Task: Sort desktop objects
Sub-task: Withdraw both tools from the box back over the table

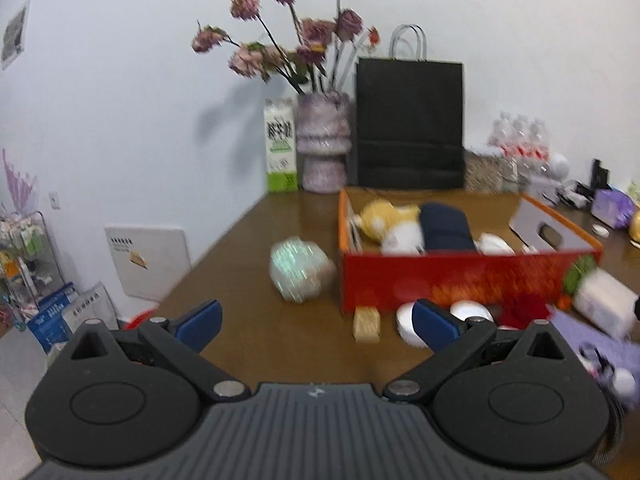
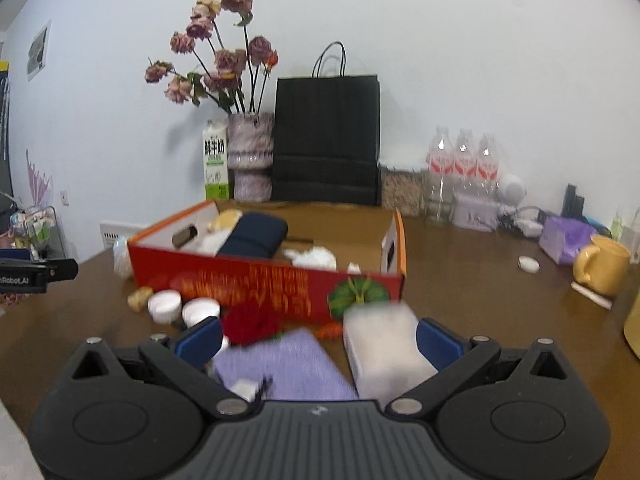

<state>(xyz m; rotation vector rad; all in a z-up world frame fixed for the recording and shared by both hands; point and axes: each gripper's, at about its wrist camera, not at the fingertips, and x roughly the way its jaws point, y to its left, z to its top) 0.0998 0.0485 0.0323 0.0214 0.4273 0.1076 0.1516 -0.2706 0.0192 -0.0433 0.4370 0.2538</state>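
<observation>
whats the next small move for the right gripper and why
Probably ease the right gripper to its right to centre on the white pack, then close. Its jaws are open, the pack lies against the right finger, outside the red box.

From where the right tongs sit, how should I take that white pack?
Grip the white pack across its two long side faces, coming straight forward. It lies lengthwise along the right tongs, whose open jaws look wider than it; shift right to centre it, clear of the purple cloth.
</observation>
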